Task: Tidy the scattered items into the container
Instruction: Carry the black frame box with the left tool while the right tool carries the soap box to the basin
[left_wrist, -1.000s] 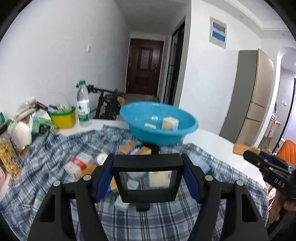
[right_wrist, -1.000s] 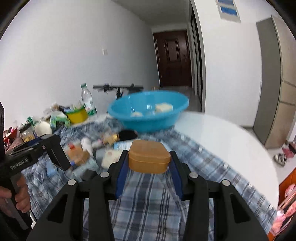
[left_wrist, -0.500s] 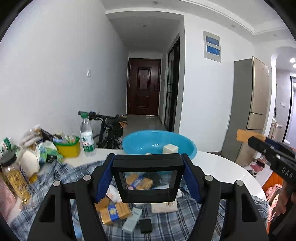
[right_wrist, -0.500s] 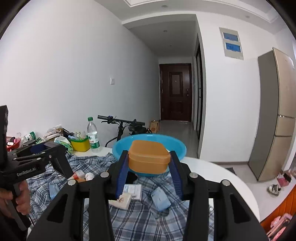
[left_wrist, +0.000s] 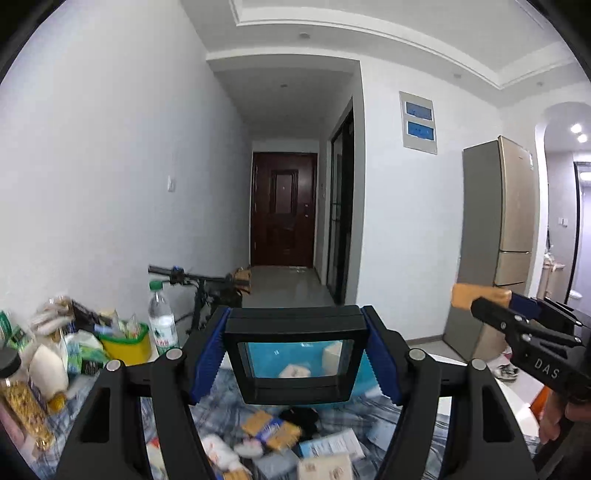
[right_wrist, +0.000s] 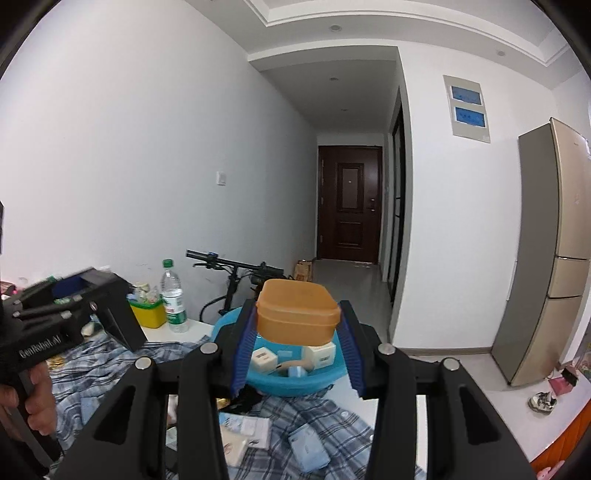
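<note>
My left gripper (left_wrist: 295, 360) is shut on a black square frame box with a clear window (left_wrist: 293, 356), held above the table in front of the blue basin (left_wrist: 364, 369). My right gripper (right_wrist: 297, 345) is shut on an orange lidded box (right_wrist: 297, 314), held over the near rim of the blue basin (right_wrist: 291, 382). The basin holds white cubes (right_wrist: 263, 360) and small items. Scattered packets (left_wrist: 269, 430) and white and blue packs (right_wrist: 308, 448) lie on the plaid cloth below. Each gripper shows in the other's view: the right (left_wrist: 491, 306), the left (right_wrist: 92, 291).
A water bottle (right_wrist: 174, 302), a yellow tub (right_wrist: 147, 312), jars and bags (left_wrist: 44, 354) stand at the table's left. A bicycle (right_wrist: 236, 273) leans behind. A fridge (right_wrist: 550, 251) stands to the right. The white table edge (right_wrist: 498, 410) is at the right.
Both grippers have risen and tilted up with their loads. The right gripper has carried the orange box forward to above the basin; the left has lifted the frame box toward it.
</note>
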